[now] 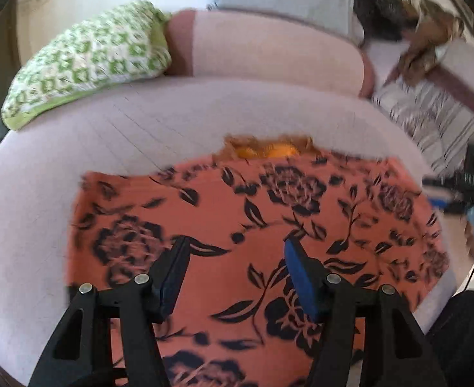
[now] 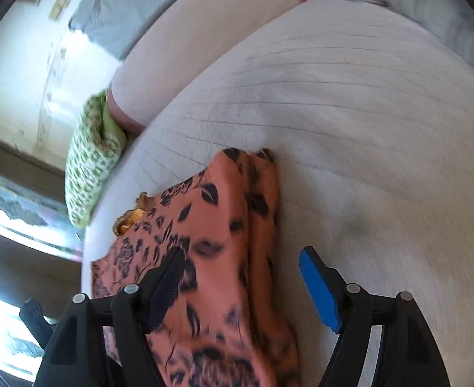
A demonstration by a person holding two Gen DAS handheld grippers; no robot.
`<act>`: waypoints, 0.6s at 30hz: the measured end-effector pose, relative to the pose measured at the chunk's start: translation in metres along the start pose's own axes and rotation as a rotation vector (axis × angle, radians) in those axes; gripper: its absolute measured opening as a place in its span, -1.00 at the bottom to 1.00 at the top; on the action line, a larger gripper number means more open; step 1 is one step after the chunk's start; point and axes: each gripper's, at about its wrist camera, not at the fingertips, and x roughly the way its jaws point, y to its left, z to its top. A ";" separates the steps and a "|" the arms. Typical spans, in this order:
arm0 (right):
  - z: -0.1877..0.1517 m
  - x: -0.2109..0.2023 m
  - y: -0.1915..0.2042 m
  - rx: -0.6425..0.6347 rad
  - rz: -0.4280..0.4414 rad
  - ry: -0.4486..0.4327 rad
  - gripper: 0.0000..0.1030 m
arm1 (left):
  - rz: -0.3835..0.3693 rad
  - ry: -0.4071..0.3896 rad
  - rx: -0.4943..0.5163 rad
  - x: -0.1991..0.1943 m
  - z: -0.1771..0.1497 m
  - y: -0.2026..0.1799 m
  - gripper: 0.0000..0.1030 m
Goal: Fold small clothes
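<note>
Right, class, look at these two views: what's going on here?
A person holding two hand-held grippers is folding an orange floral garment spread on a pale bed sheet. The left gripper and right gripper both hover over it with jaws open, gripping nothing. A green patterned pillow lies beyond.

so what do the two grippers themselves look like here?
They look the same build. The left gripper and right gripper each have two black plastic fingers on angular black linkage arms with cut-out slots and round silver pivot pins. The inner faces carry blue pads. No cables, sleeves or markings are visible on them.
</note>
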 end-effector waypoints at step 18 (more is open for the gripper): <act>-0.005 -0.014 -0.013 0.091 -0.003 -0.077 0.73 | -0.008 0.046 0.030 0.020 -0.017 0.002 0.26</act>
